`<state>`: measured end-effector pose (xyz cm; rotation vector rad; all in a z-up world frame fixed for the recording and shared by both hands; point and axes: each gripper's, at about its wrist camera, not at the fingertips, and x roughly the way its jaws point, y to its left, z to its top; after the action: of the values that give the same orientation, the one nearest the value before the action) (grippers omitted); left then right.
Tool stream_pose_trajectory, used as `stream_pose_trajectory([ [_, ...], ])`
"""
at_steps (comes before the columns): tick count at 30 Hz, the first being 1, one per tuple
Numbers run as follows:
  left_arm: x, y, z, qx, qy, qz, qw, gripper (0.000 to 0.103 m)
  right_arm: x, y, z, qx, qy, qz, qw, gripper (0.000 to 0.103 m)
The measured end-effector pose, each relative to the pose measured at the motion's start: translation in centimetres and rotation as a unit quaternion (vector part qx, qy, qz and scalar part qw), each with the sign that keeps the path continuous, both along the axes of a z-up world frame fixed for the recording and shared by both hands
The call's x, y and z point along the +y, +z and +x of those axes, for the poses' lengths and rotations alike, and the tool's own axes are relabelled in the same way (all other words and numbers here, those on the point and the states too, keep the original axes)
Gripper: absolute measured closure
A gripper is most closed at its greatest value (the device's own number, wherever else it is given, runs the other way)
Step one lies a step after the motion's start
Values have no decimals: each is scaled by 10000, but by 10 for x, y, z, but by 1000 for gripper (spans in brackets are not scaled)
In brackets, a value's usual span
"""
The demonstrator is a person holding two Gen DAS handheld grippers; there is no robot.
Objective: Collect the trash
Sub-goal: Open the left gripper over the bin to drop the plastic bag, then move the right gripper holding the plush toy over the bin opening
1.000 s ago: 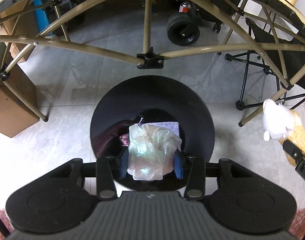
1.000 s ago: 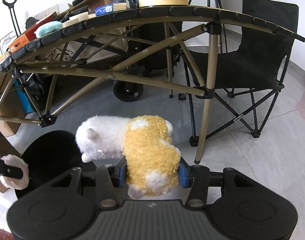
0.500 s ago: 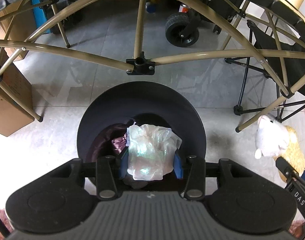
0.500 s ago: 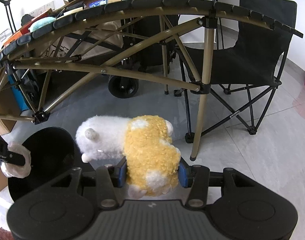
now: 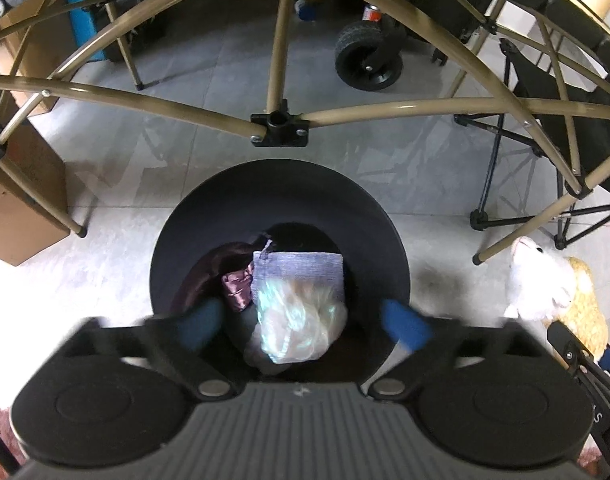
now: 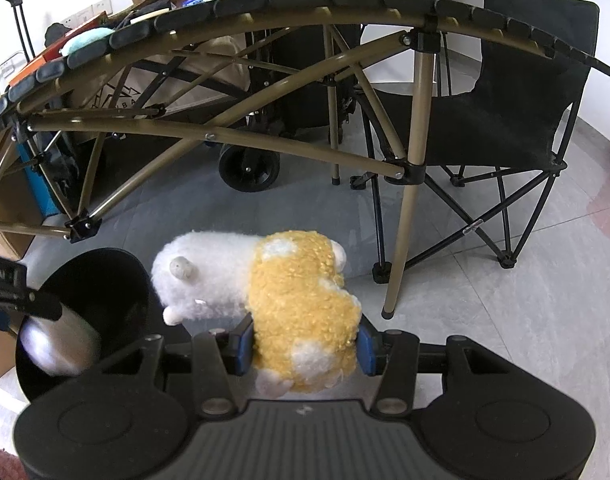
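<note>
My left gripper (image 5: 303, 326) hangs over the black trash bin (image 5: 281, 172), jaws opening, blue pads blurred and spread wide. A crumpled clear plastic bag (image 5: 297, 328) is between them, free of both pads, dropping into the bin. It shows as a pale blur (image 6: 57, 344) in the right wrist view, above the bin (image 6: 105, 276). A grey pouch (image 5: 301, 268) and a purple wrapper (image 5: 237, 288) lie inside the bin. My right gripper (image 6: 305, 344) is shut on a white and yellow plush toy (image 6: 301, 300), held to the right of the bin.
A folding table's tan frame (image 5: 279, 128) arches over the floor behind the bin; one leg (image 6: 405, 240) stands just right of the toy. A black camp chair (image 6: 505, 120), a cart wheel (image 5: 369, 60) and a cardboard box (image 5: 17, 208) stand around.
The left jaws have sprung apart and let go of the plastic bag, which has sunk lower into the bin. The right gripper and its toy have stayed in place.
</note>
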<state>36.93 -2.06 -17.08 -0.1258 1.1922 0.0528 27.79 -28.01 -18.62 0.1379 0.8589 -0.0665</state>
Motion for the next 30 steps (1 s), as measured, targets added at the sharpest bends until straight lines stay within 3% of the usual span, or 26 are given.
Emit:
stream_pose_trajectory([
  [6, -3, -5, 1, 224, -92, -59, 9997, 0, 0, 1, 0, -20, 8, 4, 10000, 55],
  [30, 5, 0, -8, 177, -145, -57, 9997, 0, 8, 12, -8, -103, 139, -13, 9998, 55],
])
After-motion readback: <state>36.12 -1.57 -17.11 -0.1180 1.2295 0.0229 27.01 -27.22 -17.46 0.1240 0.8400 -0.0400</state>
